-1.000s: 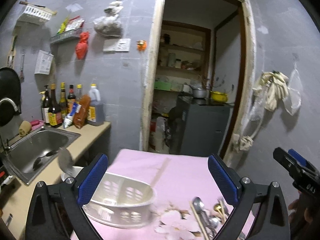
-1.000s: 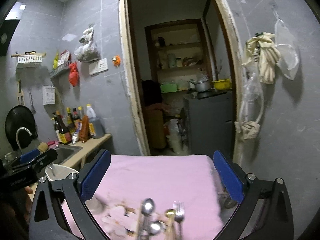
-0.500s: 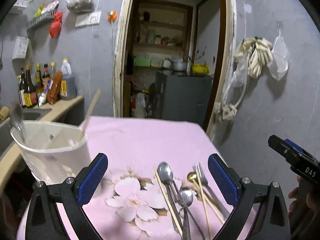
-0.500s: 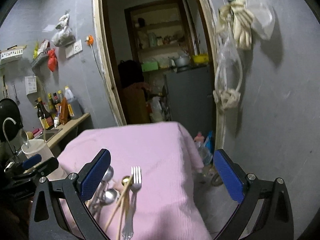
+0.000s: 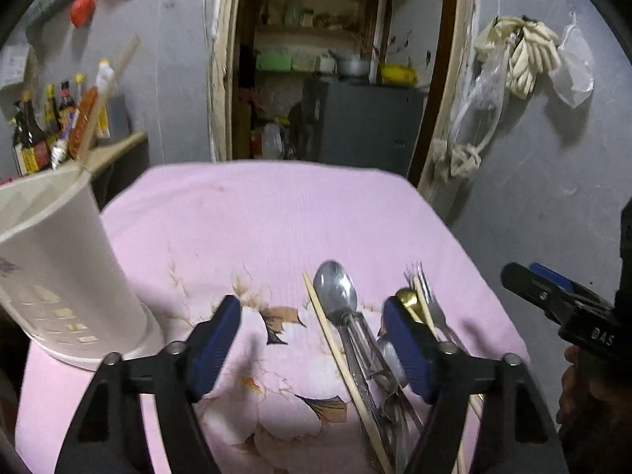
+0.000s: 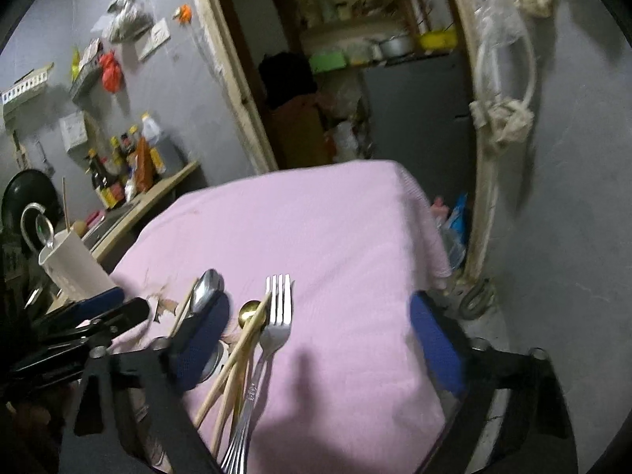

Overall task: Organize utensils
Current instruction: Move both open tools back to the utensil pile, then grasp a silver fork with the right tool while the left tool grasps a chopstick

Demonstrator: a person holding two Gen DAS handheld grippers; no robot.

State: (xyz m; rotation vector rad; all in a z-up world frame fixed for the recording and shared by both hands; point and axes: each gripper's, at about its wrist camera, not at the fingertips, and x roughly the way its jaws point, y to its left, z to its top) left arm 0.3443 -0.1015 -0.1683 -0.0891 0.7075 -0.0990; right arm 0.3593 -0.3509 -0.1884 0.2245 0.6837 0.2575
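A loose pile of utensils lies on the pink cloth: a steel spoon (image 5: pixel 336 290), a fork (image 5: pixel 424 288), a gold spoon (image 5: pixel 407 296) and wooden chopsticks (image 5: pixel 335 343). A white utensil holder (image 5: pixel 59 272) stands at the left with a chopstick sticking out. My left gripper (image 5: pixel 312 343) is open, low over the pile, its right finger beside the gold spoon. My right gripper (image 6: pixel 320 339) is open above the fork (image 6: pixel 278 312) and the chopsticks (image 6: pixel 241 351). The holder shows far left in the right wrist view (image 6: pixel 71 264).
The pink floral cloth (image 5: pixel 256 217) covers the table. A counter with sauce bottles (image 5: pixel 51 122) and a sink lies left. A doorway (image 5: pixel 335 79) opens behind the table, with a grey wall and hanging gloves (image 5: pixel 525 55) to the right. The table's right edge (image 6: pixel 430 229) drops off.
Both grippers have tilted down and come closer to the utensil pile. The left view has swung right from the holder to the utensils. Both stay open.
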